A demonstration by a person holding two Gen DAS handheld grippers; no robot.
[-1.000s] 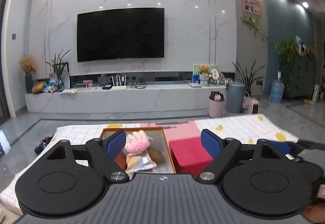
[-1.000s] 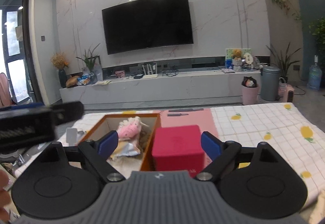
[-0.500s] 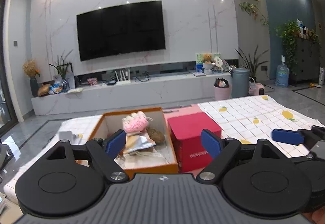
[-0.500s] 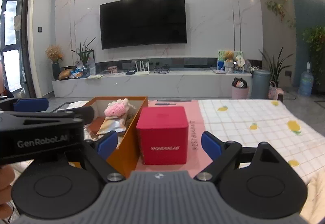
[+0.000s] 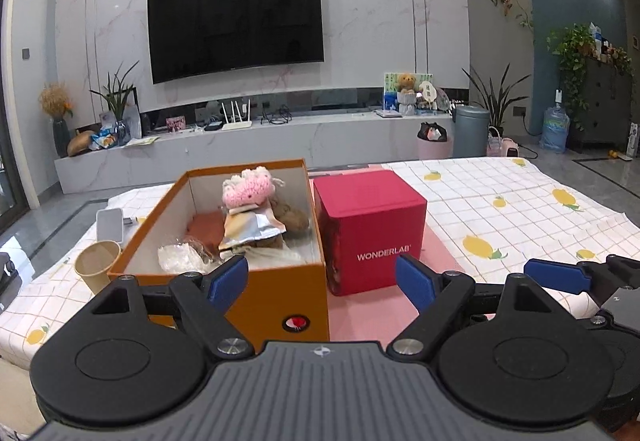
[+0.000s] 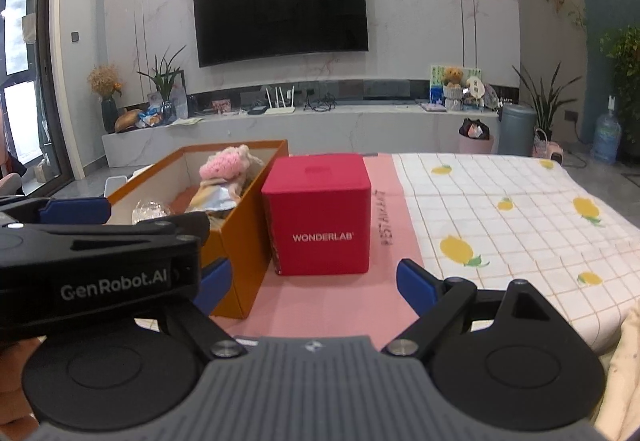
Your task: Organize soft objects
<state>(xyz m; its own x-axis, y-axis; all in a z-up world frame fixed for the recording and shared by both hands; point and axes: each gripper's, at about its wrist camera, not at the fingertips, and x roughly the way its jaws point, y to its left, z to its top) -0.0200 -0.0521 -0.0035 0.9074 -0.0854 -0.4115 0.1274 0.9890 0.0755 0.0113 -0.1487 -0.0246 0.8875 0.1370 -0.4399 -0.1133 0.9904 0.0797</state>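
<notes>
Behind the tabletop [image 5: 520, 209], the TV wall sits higher in view.
Both views have dipped toward the orange box [image 5: 224, 281]; pink plush [image 5: 250, 189] inside, red box [image 5: 372, 229] beside it; left gripper [image 5: 322, 279] and right gripper [image 6: 312, 285] jaws open, empty.

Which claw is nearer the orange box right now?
Left. The left claw hovers open at the orange box, its near end between the fingers. The right claw, also open, sits off to the box's right, facing the red cube.
</notes>
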